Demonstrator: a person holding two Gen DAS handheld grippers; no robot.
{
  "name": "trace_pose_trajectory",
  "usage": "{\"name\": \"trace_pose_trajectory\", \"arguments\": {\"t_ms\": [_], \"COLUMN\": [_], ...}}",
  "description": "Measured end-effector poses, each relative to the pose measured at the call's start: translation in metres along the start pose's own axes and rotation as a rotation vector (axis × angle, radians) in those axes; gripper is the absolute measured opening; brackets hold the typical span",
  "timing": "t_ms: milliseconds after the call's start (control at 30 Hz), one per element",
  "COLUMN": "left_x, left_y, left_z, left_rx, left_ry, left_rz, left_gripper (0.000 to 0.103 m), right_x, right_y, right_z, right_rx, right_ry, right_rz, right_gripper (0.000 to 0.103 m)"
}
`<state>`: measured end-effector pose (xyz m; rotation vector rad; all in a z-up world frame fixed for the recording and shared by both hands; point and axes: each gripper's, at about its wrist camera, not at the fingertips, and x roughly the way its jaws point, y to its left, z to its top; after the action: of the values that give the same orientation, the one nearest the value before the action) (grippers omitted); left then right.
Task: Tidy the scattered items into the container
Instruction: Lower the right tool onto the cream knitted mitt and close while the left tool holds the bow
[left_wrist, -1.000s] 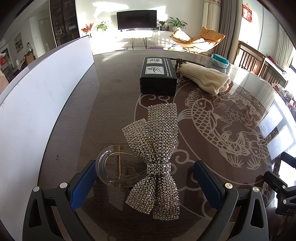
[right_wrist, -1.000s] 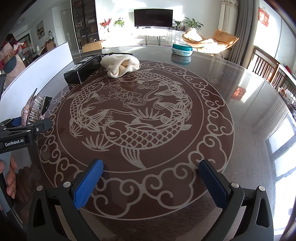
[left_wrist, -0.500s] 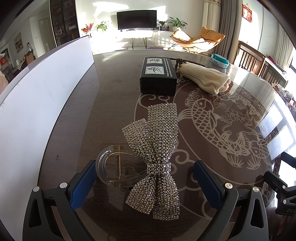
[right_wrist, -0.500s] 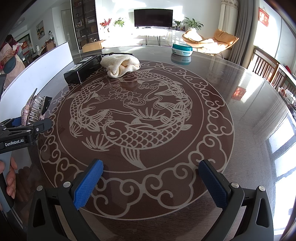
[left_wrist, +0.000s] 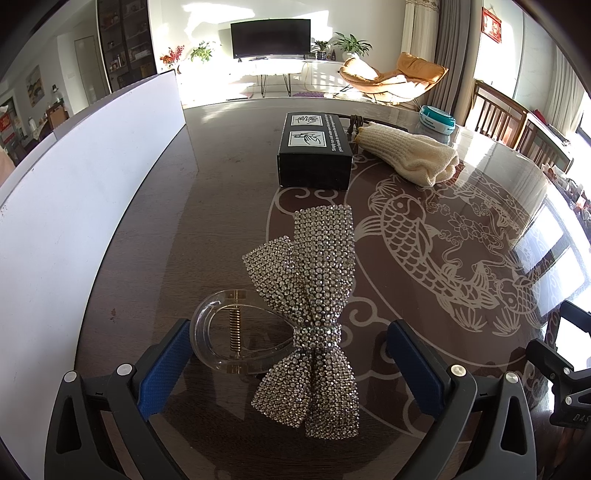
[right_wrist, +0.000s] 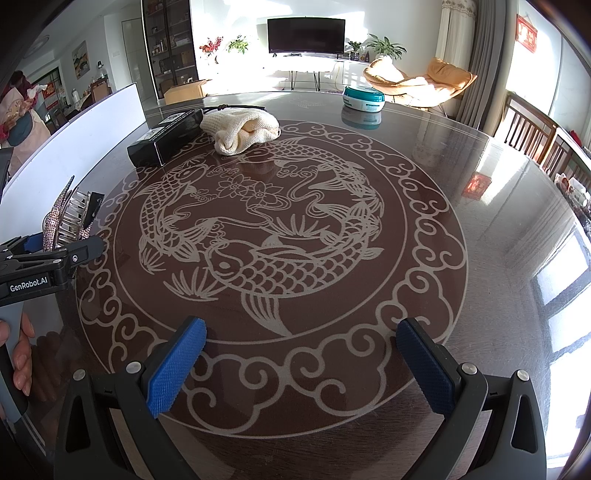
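on the table (left_wrist: 229, 184), nothing looks tidied yet: the bow clip (left_wrist: 314, 306) lies between the spread left gripper (left_wrist: 288, 363); box (left_wrist: 314, 151) beyond; right gripper (right_wrist: 299, 363) gapes, unladen.

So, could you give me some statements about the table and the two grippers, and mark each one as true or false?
1. The left gripper is open, with the rhinestone bow hair clip lying between its fingers. True.
2. The right gripper is shut on the cream knitted pouch. False: it is open and holds nothing; the pouch lies far across the table.
3. The black box lies beside the knitted pouch. True.
4. The teal round tin stands on top of the black box. False: it stands on the table, apart from the box.
5. The hair clip has a clear plastic claw part with a metal spring. True.
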<state>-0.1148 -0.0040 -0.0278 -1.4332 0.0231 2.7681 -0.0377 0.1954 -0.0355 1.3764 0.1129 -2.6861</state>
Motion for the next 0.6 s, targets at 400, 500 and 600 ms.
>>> {"name": "trace_pose_trajectory", "arguments": {"t_ms": [400, 500, 600], "left_x": [-0.010, -0.008, -0.008], "left_y": [0.021, 0.018, 0.018], "left_z": [0.004, 0.005, 0.005], "left_rx": [-0.004, 0.005, 0.004], "left_ry": [-0.059, -0.057, -0.057], "left_rz": [-0.017, -0.005, -0.006], "left_gripper": [0.051, 0.052, 0.052], "right_x": [0.000, 0.005, 0.025], "right_y": [0.000, 0.002, 0.014], "right_z": [0.000, 0.006, 0.032], "right_rx": [0.000, -0.027, -0.145], "right_ry": [0.000, 0.002, 0.004], "right_rz": [-0.001, 0.027, 0.103], "right_gripper": [0.103, 0.103, 0.103]}}
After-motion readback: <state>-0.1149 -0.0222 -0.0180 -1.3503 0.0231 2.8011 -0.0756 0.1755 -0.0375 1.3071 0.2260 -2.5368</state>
